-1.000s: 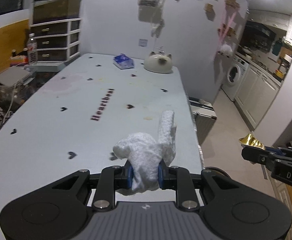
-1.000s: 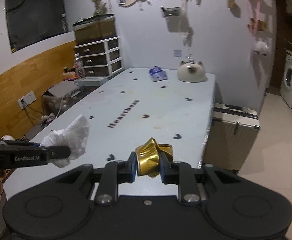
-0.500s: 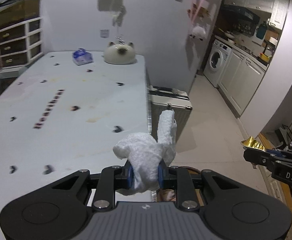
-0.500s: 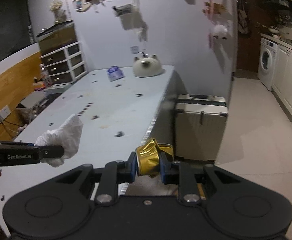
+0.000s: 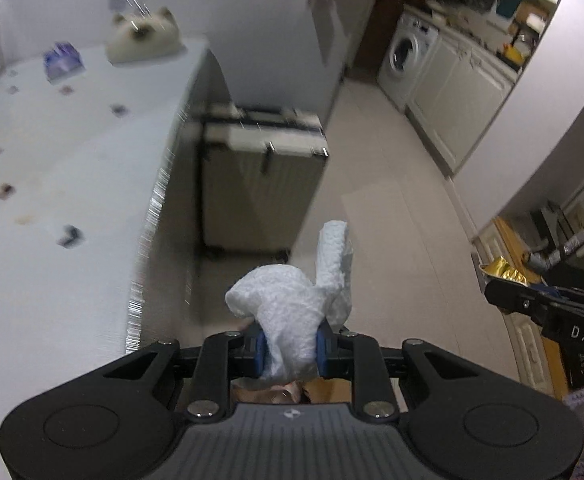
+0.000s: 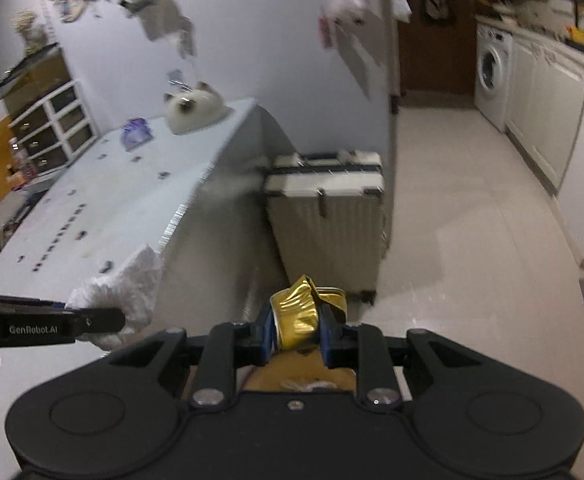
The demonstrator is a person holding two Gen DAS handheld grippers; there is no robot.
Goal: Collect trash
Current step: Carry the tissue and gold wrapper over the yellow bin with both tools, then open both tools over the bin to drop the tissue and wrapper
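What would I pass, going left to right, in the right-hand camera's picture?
Crumpled white paper towel in the left gripper → crushed gold can in the right gripper → white front-loading washing machine.

This is a lived-in home, an open room running into a kitchen. A front-loading washing machine (image 6: 491,80) sits among white kitchen cabinets (image 6: 547,100), a ribbed suitcase (image 6: 327,220) stands on the tiled floor beside a long white table (image 6: 104,208), and a cat-shaped ornament (image 6: 194,106) rests at the table's far end.
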